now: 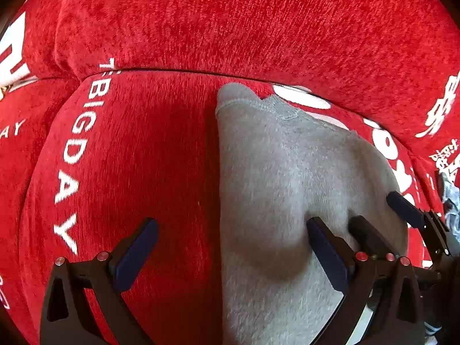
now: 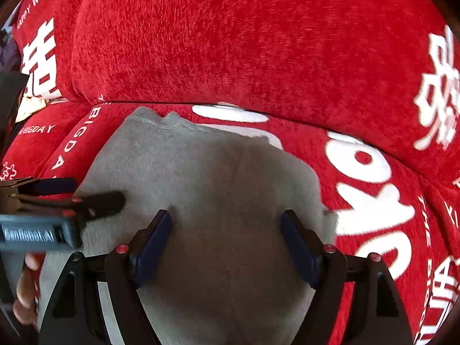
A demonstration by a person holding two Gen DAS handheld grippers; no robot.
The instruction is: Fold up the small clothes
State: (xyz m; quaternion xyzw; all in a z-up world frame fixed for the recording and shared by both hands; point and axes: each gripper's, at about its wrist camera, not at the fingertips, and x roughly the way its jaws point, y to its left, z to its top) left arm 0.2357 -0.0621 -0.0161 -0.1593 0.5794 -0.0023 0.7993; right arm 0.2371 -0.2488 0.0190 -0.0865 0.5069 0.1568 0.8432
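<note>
A grey garment [image 1: 276, 178] of soft, fuzzy cloth lies spread on the seat of a red sofa cover [image 1: 258, 23] printed with white letters and characters. In the left wrist view the cloth fills the right half of the seat, its straight left edge running from the far seam toward the camera, and a stitched hem crosses its far end just short of the crease where seat meets backrest. White lettering [image 1: 73, 155] reading BIGDAY runs down the left of the seat cushion.

The left gripper [image 1: 233, 244] stands wide, its 2 fingers well apart: the left finger is over bare red fabric, the right finger [image 1: 327, 256] is over the grey cloth, just right of its left edge. Nothing is clamped between them. Whether the tips touch the surface cannot be told.

The right gripper [image 2: 227, 238] is also spread wide, both fingers over the near middle of the garment, with only flat cloth between them and no fold pinched. In the right wrist view the other gripper reaches in from the left, blurred, its dark finger over the cloth's left part, and fingers of a hand [image 2: 24, 290] show at the near left edge.
</note>
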